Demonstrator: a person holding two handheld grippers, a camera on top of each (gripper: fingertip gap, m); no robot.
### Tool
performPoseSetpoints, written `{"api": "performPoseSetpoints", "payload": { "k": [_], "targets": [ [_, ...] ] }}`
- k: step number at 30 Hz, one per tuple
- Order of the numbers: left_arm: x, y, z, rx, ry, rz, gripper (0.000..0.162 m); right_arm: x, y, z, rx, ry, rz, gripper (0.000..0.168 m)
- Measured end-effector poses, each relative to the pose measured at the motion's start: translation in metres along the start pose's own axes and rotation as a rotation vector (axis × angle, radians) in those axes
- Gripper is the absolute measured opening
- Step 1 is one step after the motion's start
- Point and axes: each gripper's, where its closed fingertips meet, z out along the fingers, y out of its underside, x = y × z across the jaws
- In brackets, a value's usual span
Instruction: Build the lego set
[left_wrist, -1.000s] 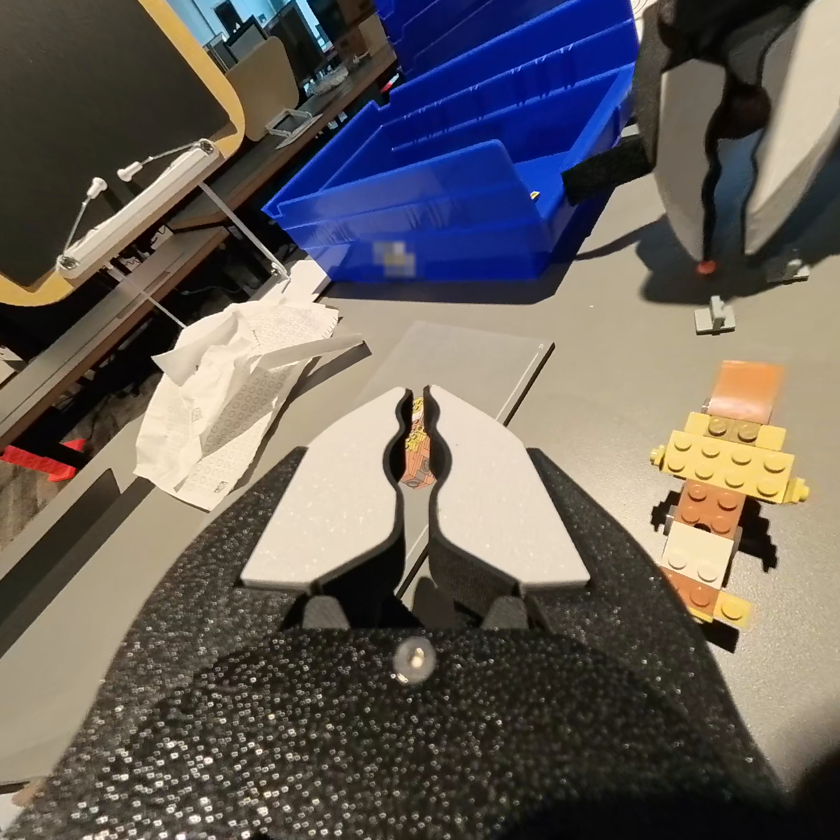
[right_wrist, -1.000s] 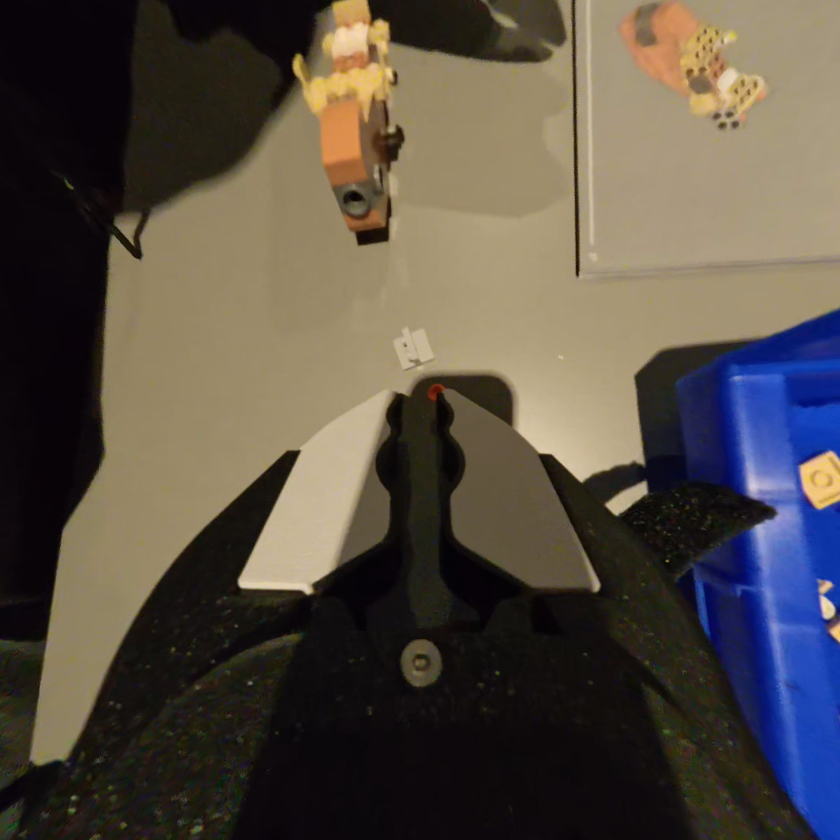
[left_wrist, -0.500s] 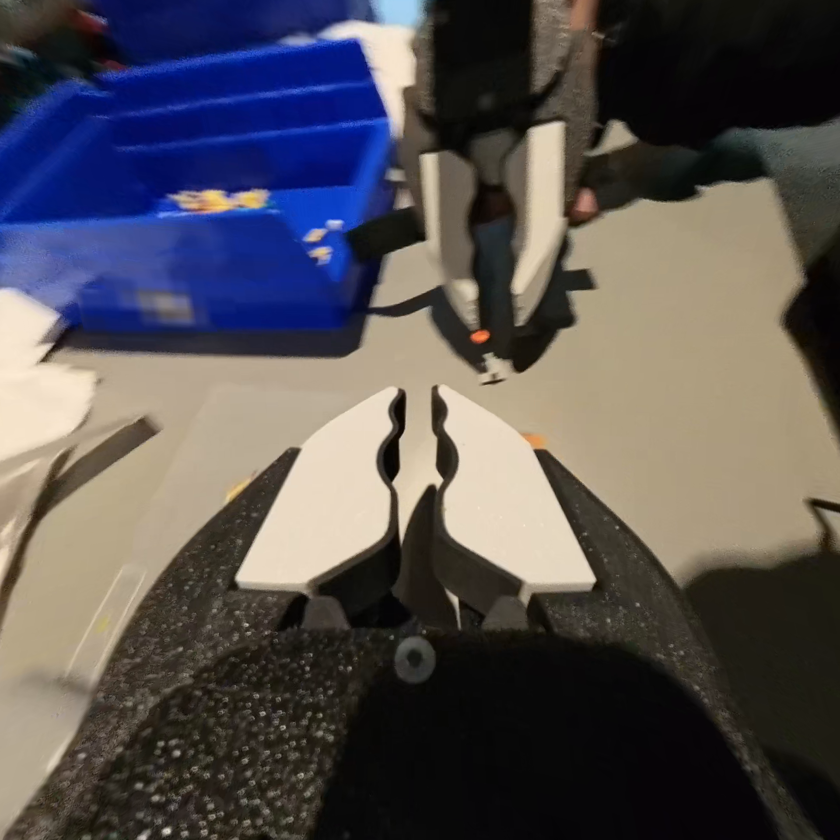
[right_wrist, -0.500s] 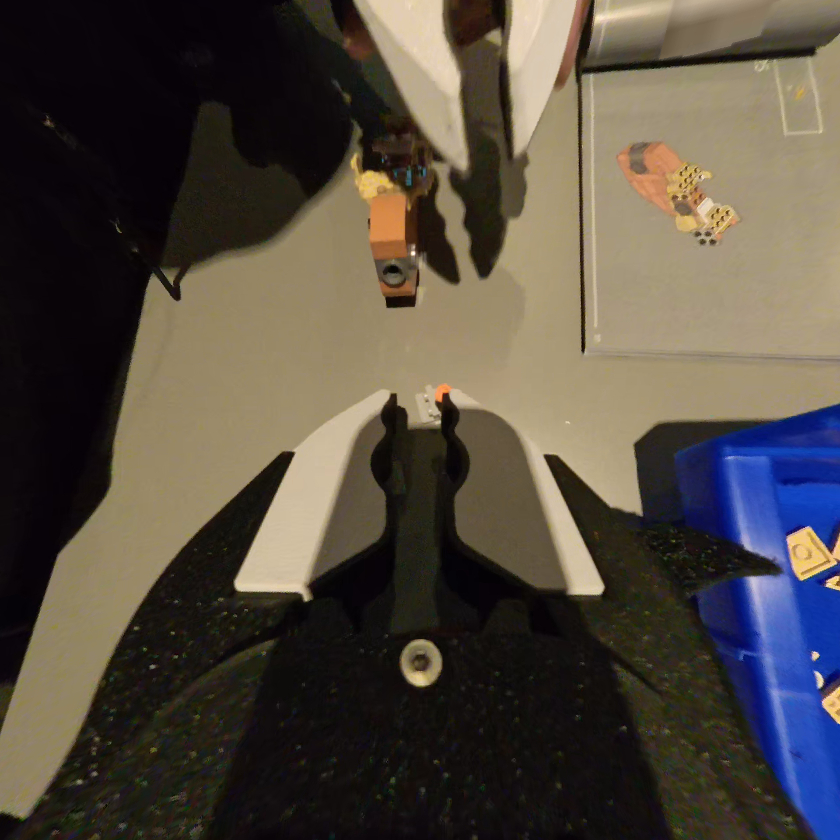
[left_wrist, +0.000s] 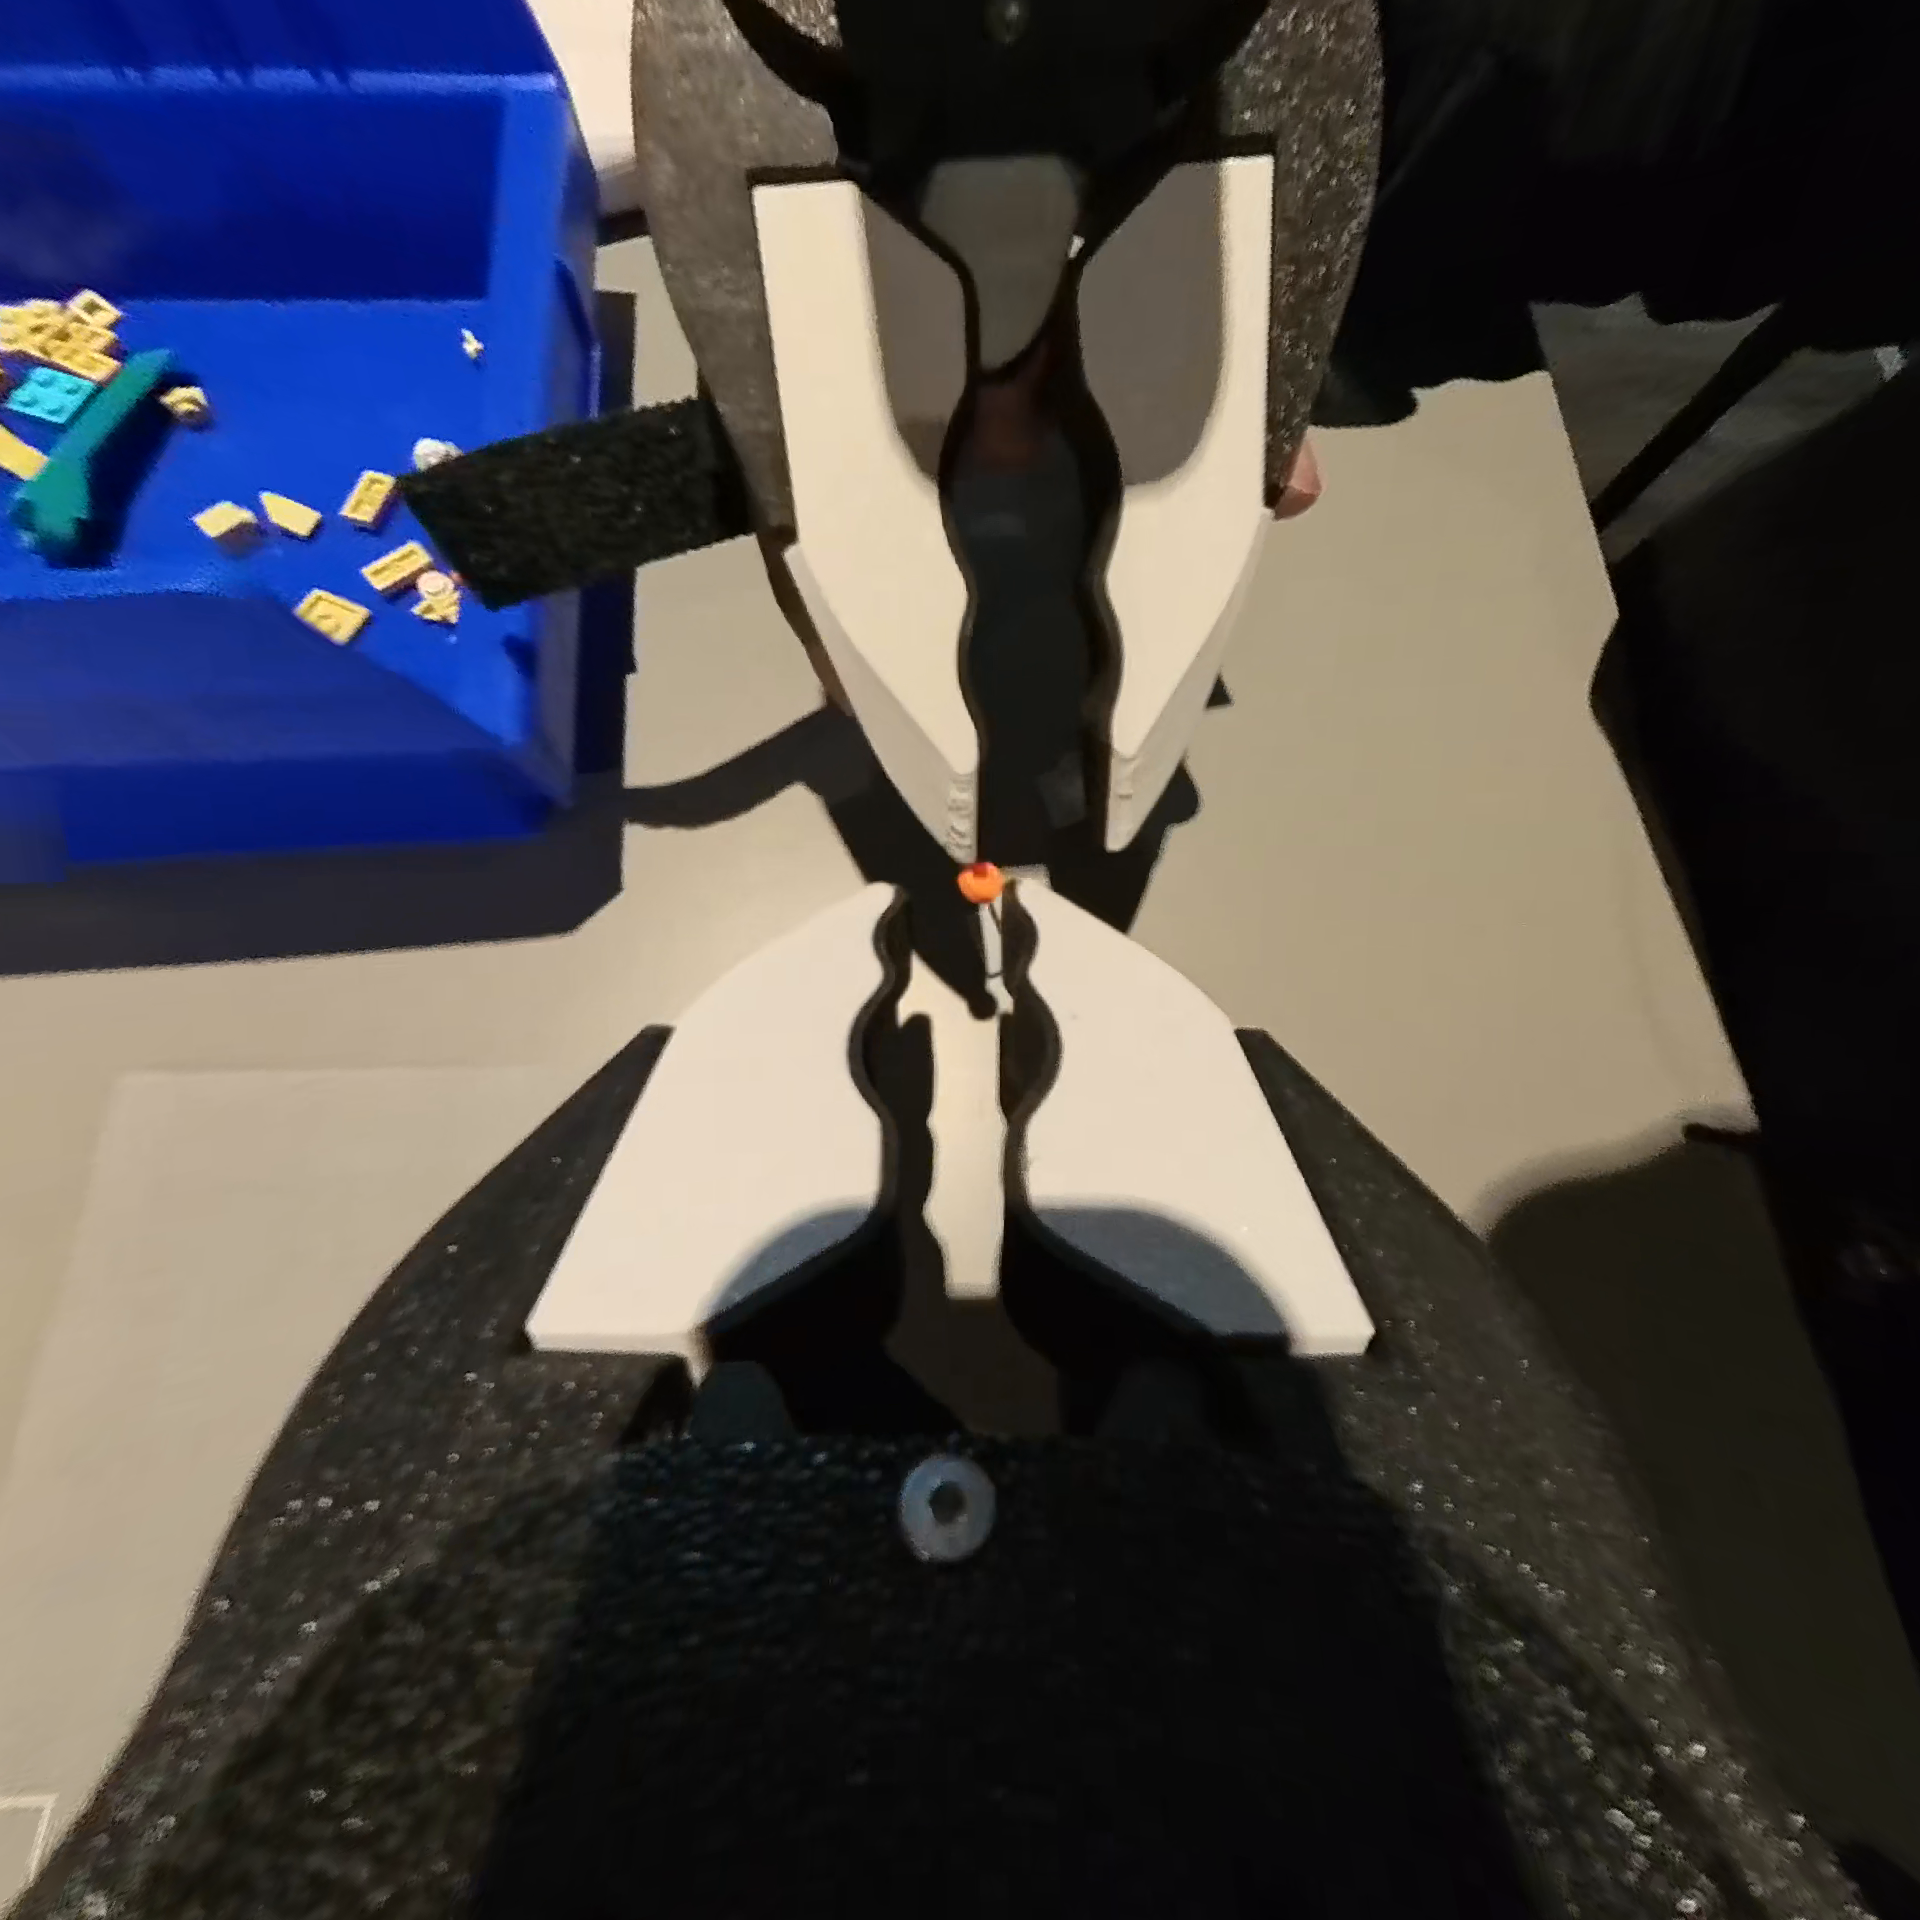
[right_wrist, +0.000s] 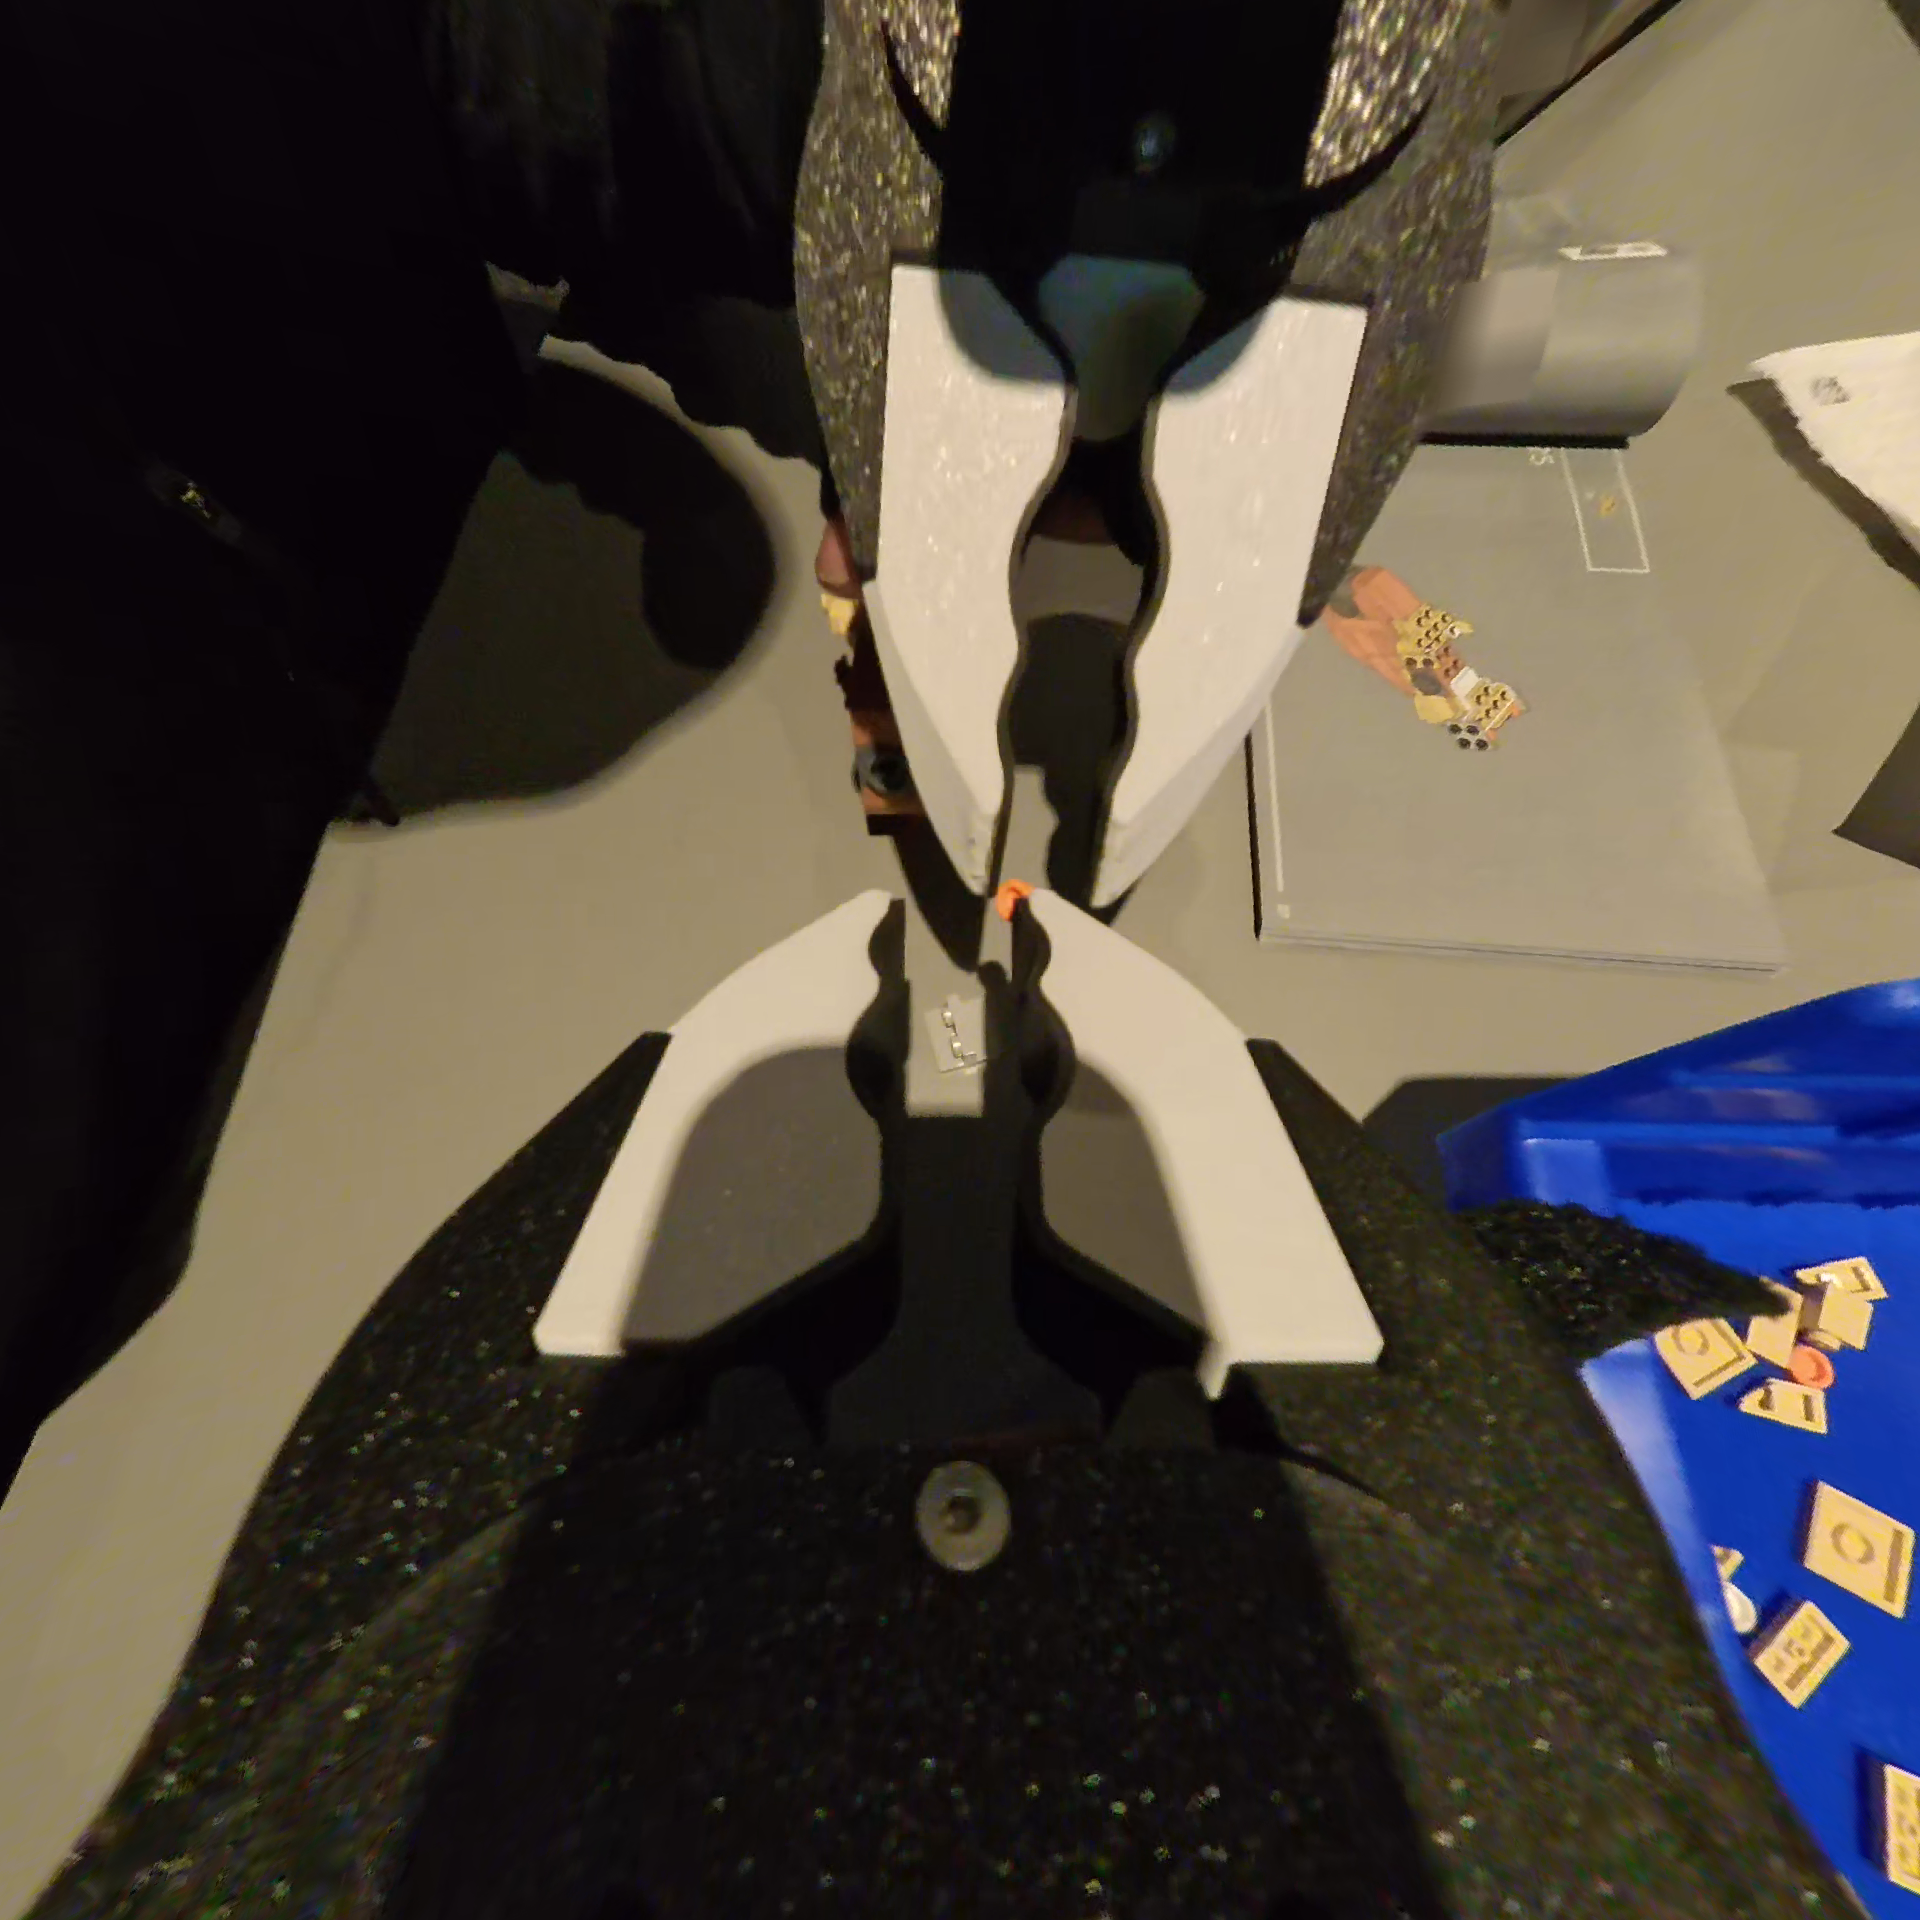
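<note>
My two grippers face each other tip to tip above the grey table. My left gripper (left_wrist: 961, 902) has its jaws a little apart and holds nothing. My right gripper (right_wrist: 961, 904) also has its jaws a little apart. A tiny orange round piece (right_wrist: 1010, 896) sits at the tip of one of its fingers and shows between both sets of tips in the left wrist view (left_wrist: 979, 883). A small grey piece (right_wrist: 958, 1034) lies on the table below. The brown and tan lego model (right_wrist: 878, 774) is mostly hidden behind the left gripper (right_wrist: 1044, 881).
A blue bin (left_wrist: 260, 748) with several tan pieces (left_wrist: 332, 613) and a teal tool (left_wrist: 94, 436) stands beside the right gripper (left_wrist: 1039, 831). It also shows in the right wrist view (right_wrist: 1662, 1143). The grey instruction sheet (right_wrist: 1507, 831) and crumpled white paper (right_wrist: 1849, 416) lie behind. Dark clothing fills one side. Both grippers' tips are close together, under 4 cm apart. The small grey piece (right_wrist: 958, 1034) is about equally far from each gripper, around 6 cm.
My left gripper swung from the instruction sheet round to meet the right gripper tip to tip. The right jaws, shut on the orange piece a second ago, now stand apart.
</note>
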Motion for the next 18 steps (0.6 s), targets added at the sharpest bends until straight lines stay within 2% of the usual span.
{"api": "performPoseSetpoints", "payload": {
  "k": [2, 4, 10, 13, 18],
  "targets": [
    [0.0, 0.002, 0.004, -0.015, 0.005, 0.001, 0.014, 0.0, 0.0, 0.0, 0.004, 0.002, 0.001, 0.02],
    [0.001, 0.005, 0.008, -0.032, 0.019, 0.009, 0.003, 0.0, 0.002, 0.001, -0.002, 0.002, 0.004, 0.02],
    [-0.003, 0.019, 0.012, -0.1, 0.034, 0.001, 0.002, 0.002, 0.023, 0.006, -0.08, 0.003, 0.02, 0.022],
    [0.001, 0.034, 0.014, -0.193, 0.075, 0.0, 0.003, 0.002, 0.035, 0.009, -0.139, -0.001, 0.029, 0.024],
    [0.002, 0.042, 0.017, -0.232, 0.098, -0.024, 0.012, 0.003, 0.04, 0.01, -0.16, 0.004, 0.031, 0.025]
  ]
}}
